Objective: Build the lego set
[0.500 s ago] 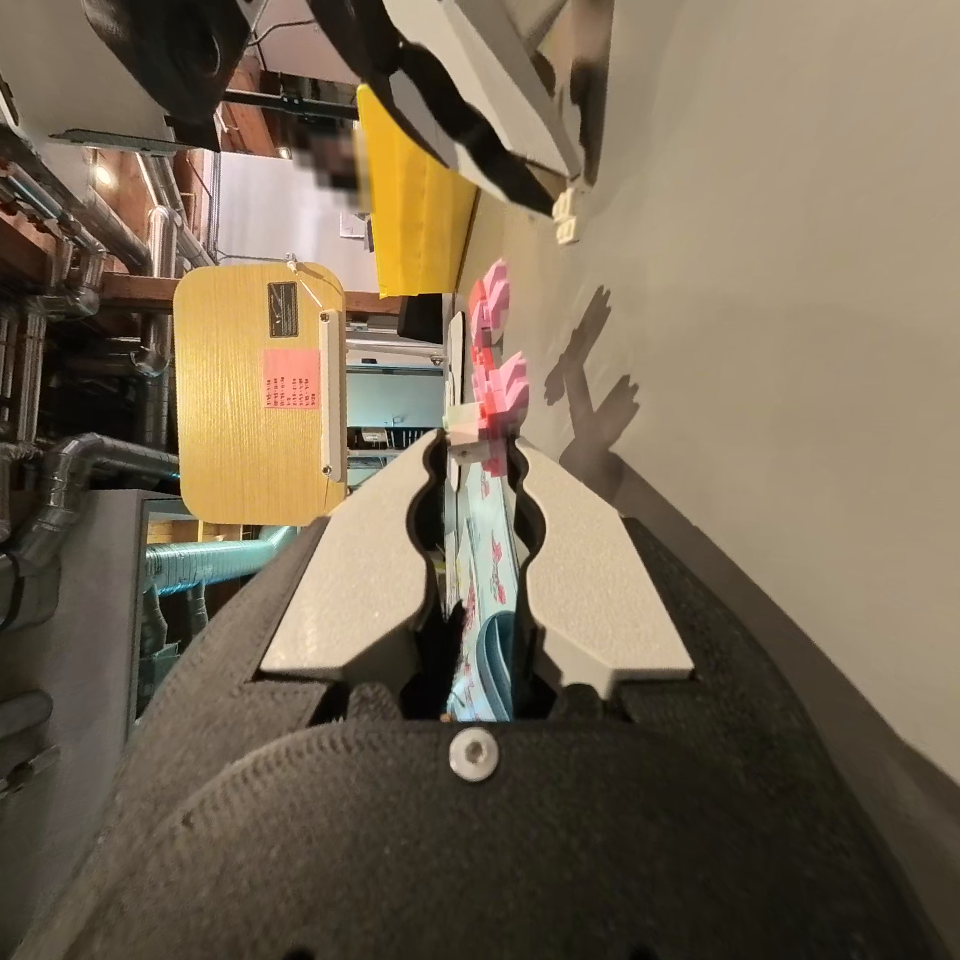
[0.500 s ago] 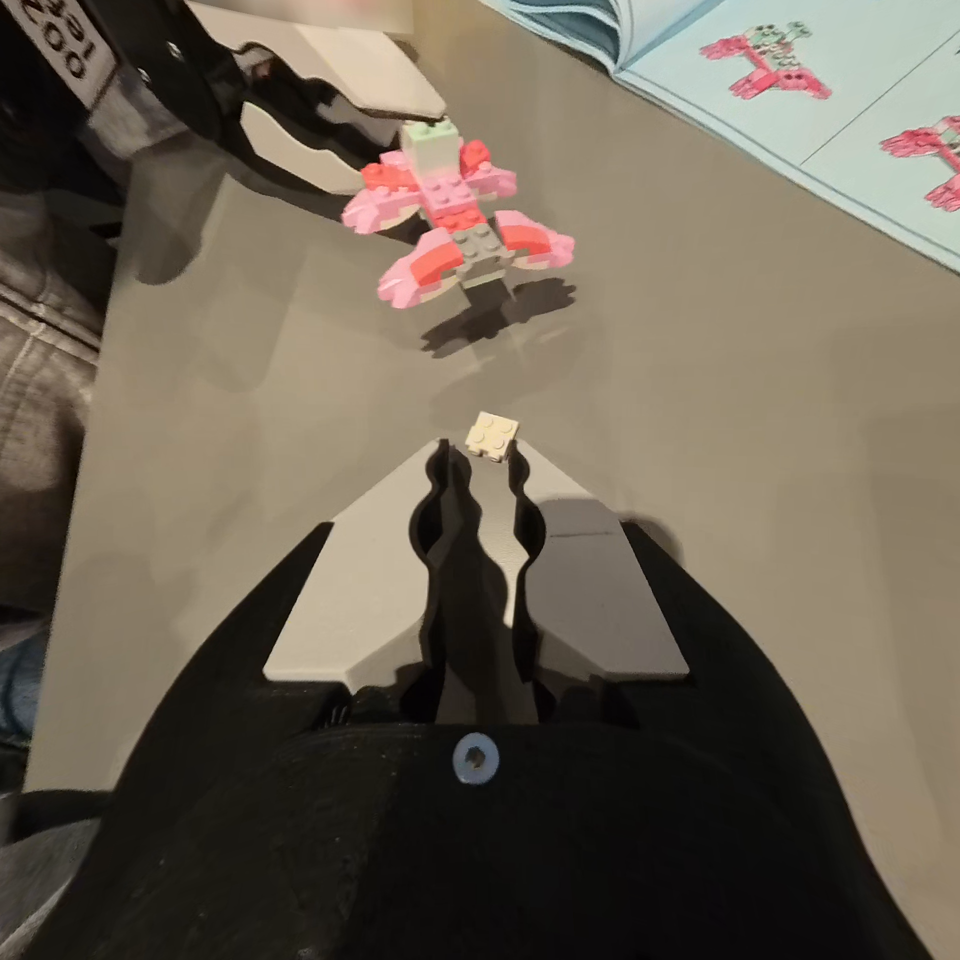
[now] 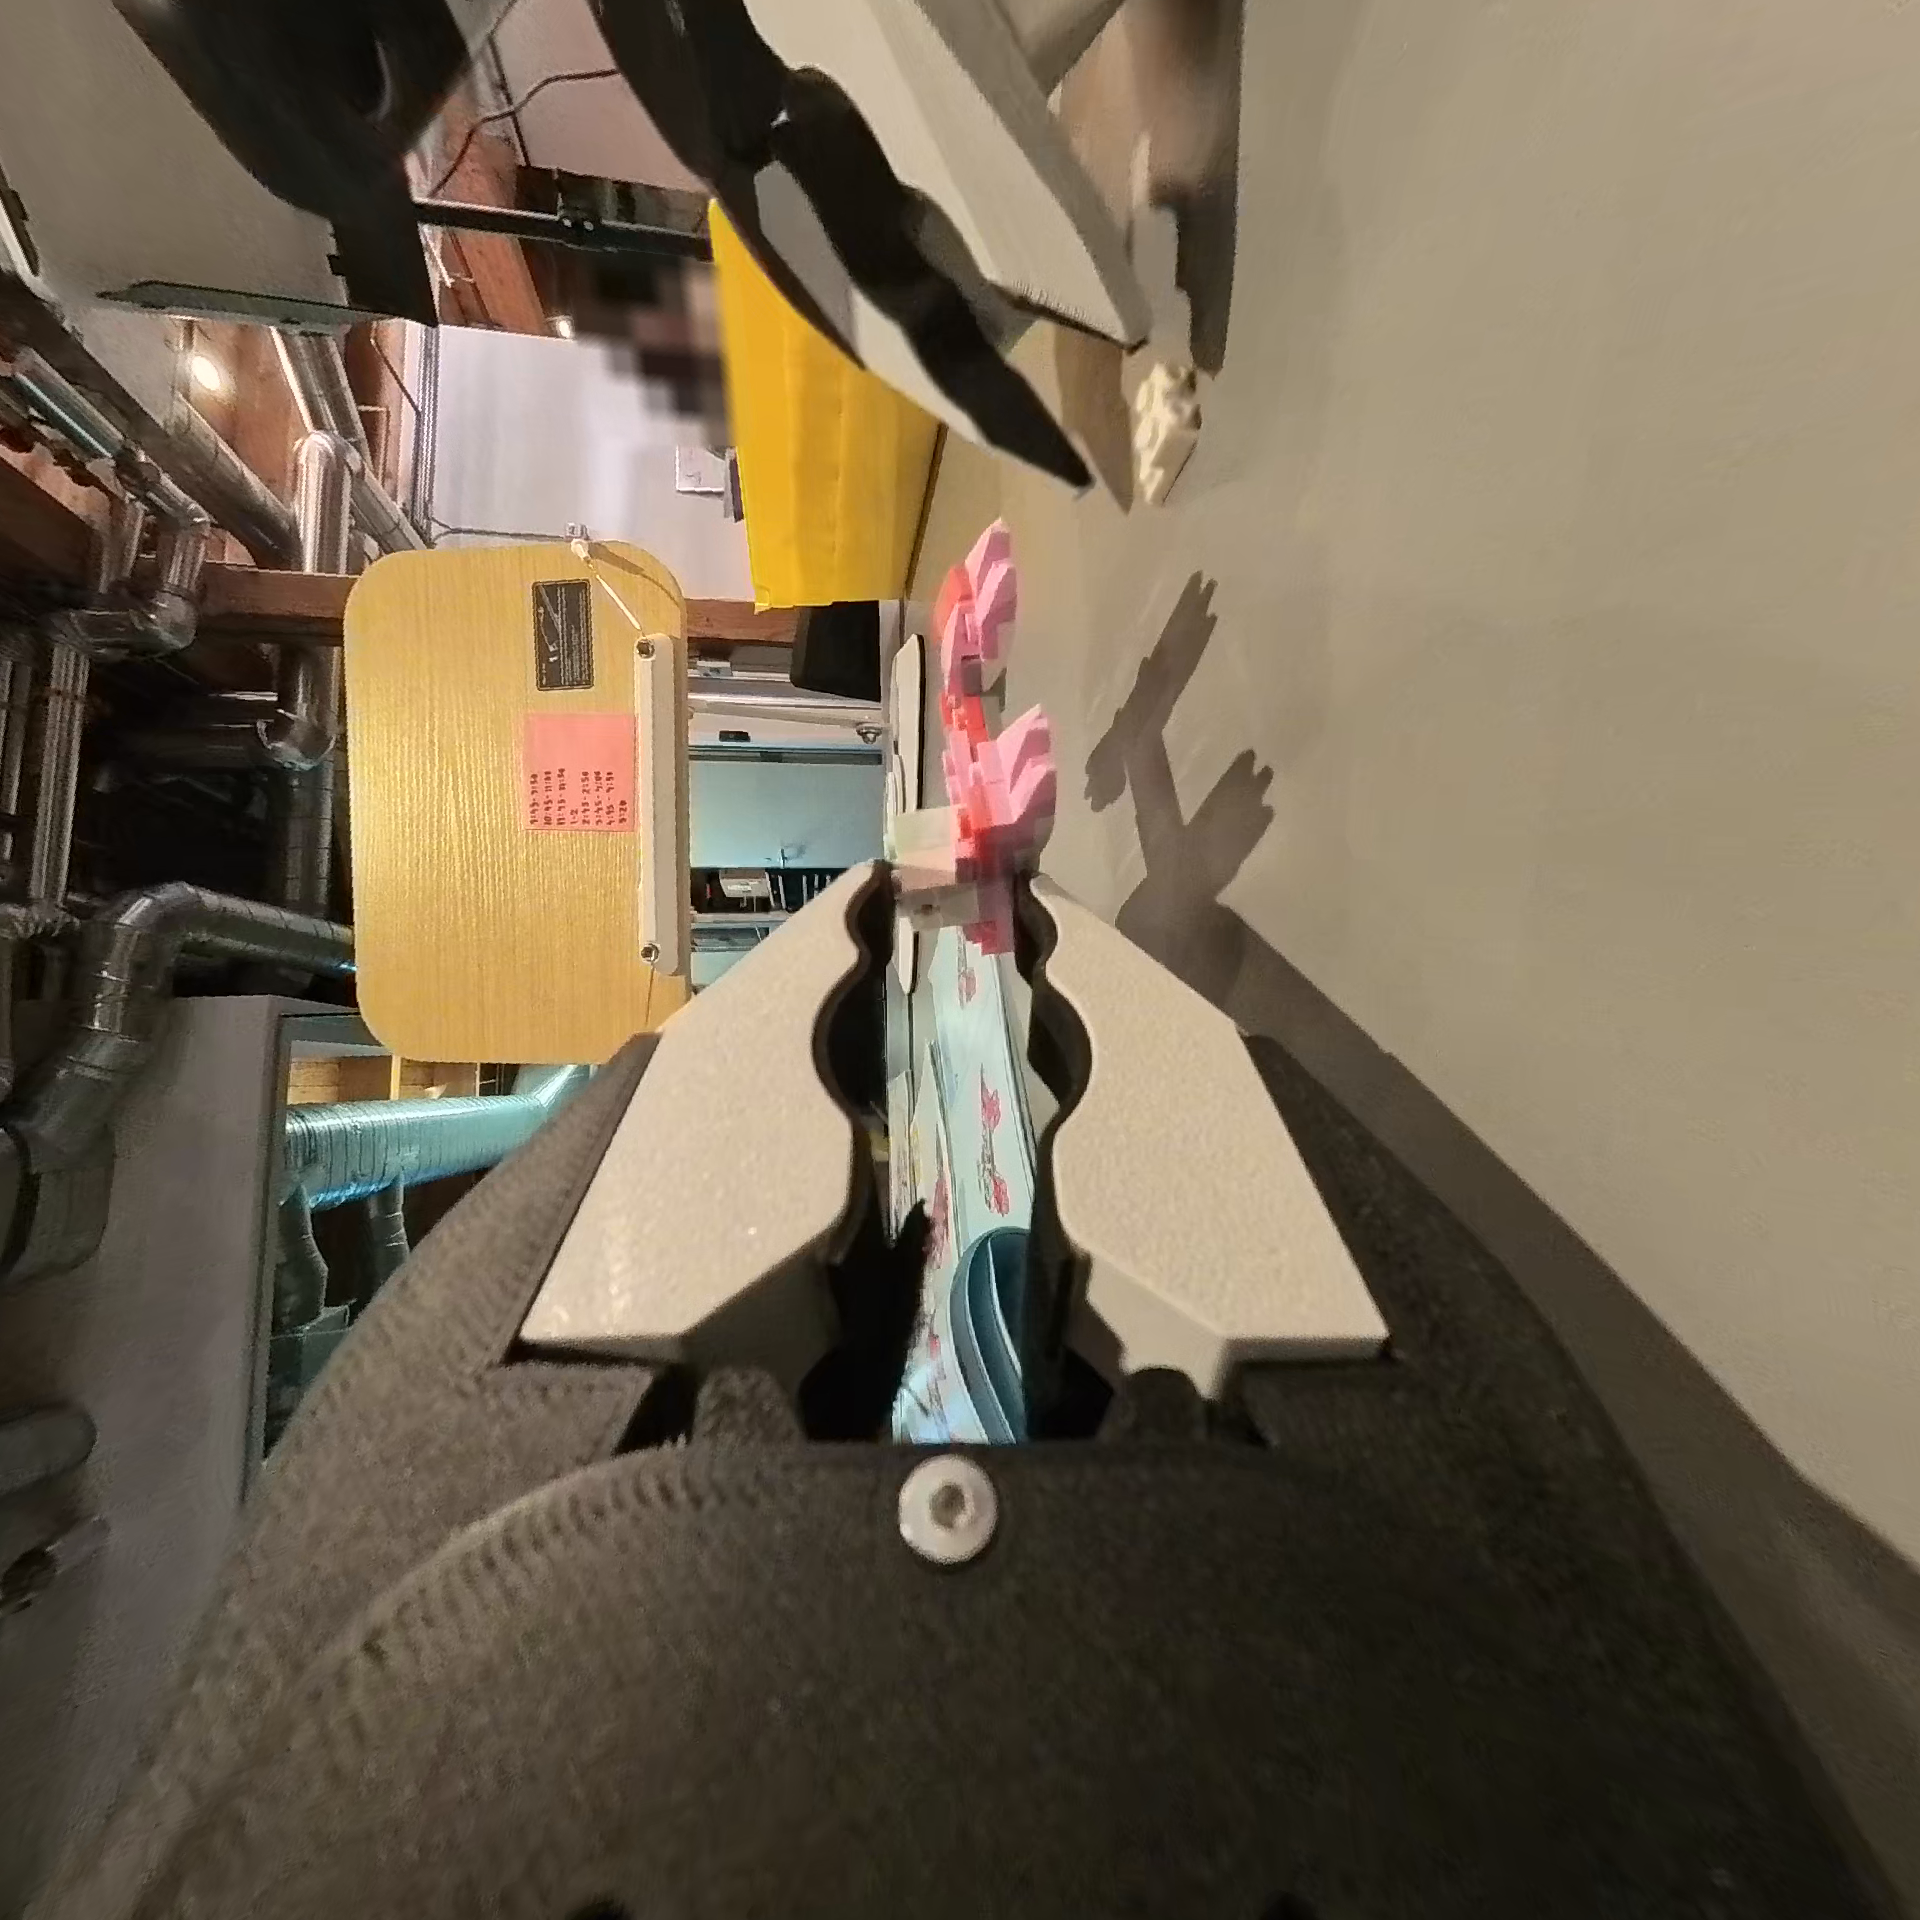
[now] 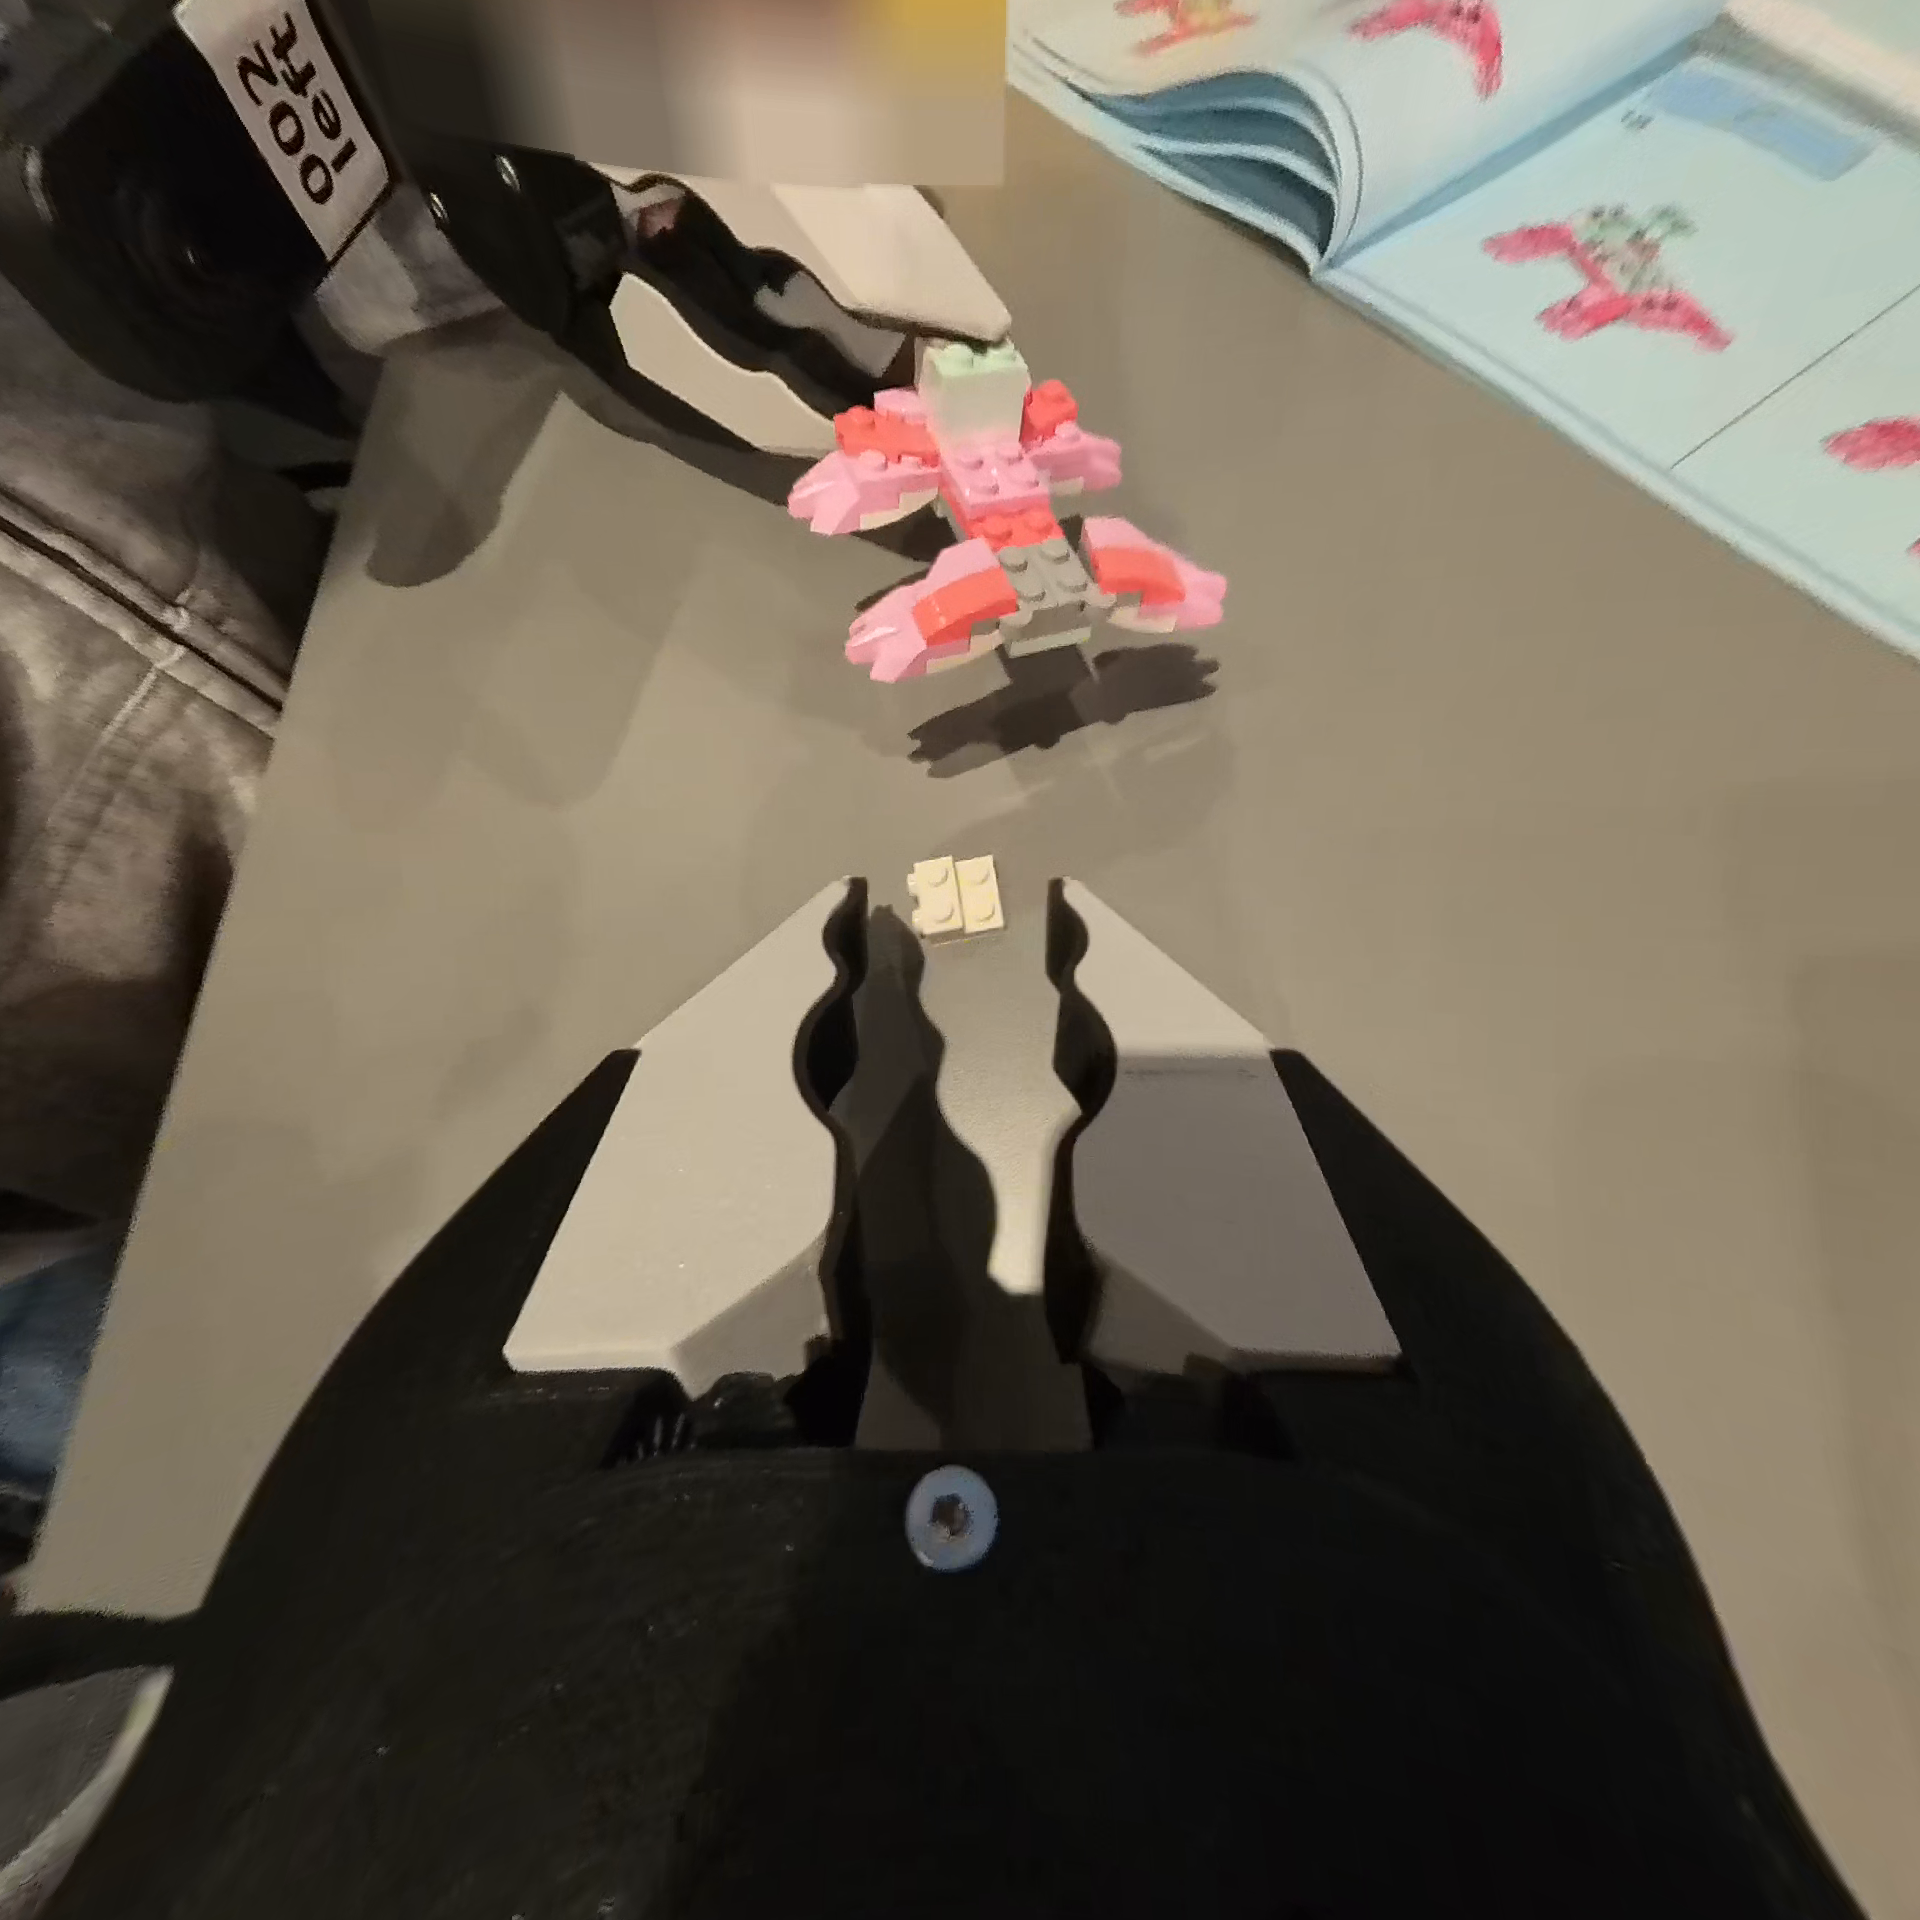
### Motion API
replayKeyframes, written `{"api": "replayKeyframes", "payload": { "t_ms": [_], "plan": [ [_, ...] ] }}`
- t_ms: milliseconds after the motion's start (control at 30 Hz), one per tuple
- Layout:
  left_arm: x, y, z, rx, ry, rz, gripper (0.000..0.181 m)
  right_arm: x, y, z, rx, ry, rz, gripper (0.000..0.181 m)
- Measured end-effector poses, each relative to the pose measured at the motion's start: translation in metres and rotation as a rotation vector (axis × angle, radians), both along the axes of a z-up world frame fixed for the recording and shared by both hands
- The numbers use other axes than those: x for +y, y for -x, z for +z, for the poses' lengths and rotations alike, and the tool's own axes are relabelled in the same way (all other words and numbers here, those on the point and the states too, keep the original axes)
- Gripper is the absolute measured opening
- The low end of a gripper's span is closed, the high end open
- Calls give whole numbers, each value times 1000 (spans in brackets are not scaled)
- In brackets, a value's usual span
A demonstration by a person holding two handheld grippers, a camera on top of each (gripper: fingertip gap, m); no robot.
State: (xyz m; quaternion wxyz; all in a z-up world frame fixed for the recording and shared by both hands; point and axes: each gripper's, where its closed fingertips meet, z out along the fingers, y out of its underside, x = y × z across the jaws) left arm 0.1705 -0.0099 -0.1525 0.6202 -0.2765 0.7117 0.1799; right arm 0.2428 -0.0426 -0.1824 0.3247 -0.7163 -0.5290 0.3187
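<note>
A pink and red lego model (image 4: 997,509) with a mint block on top hangs just above the grey table (image 4: 1403,883), casting a shadow. My left gripper (image 3: 956,894) is turned on its side and shut on the model (image 3: 997,769) at its mint end; it also shows in the right wrist view (image 4: 925,374). My right gripper (image 4: 954,883) is open low over the table. A small white lego piece (image 4: 958,899) lies flat between its fingertips, touching neither. The left wrist view shows the right gripper (image 3: 1122,416) and the white piece (image 3: 1169,426) at the top.
An open light-blue instruction booklet (image 4: 1558,208) lies at the far right of the table. A person's dark clothing (image 4: 104,623) is along the table's left edge. A yellow object (image 3: 821,436) and a wooden panel (image 3: 499,800) stand beyond the table. Spacing between my two grippers at the tips: around 9 centimetres.
My right gripper's jaws have spread a little wider. The white piece, tilted at the fingertips before, now lies square between them. The left gripper still holds the model.
</note>
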Motion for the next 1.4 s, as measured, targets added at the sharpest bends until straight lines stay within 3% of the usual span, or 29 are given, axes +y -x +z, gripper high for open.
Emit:
{"api": "replayKeyframes", "payload": {
  "t_ms": [400,567,700,1033,1400],
  "plan": [
    [-3,-2,0,3,-19,-19,22,-1,1,-8,-76,5,56,15],
    [-9,-5,7,-12,-84,-50,22,2,17,46,98,-67,47,15],
    [-13,-6,11,-18,-134,-67,22,-2,36,64,126,-86,107,15],
    [-21,-10,15,-31,-175,-103,22,3,58,49,-37,-31,183,15],
    [-20,-10,14,-31,-164,-98,22,4,61,48,-104,-60,195,15]
  ]
}}
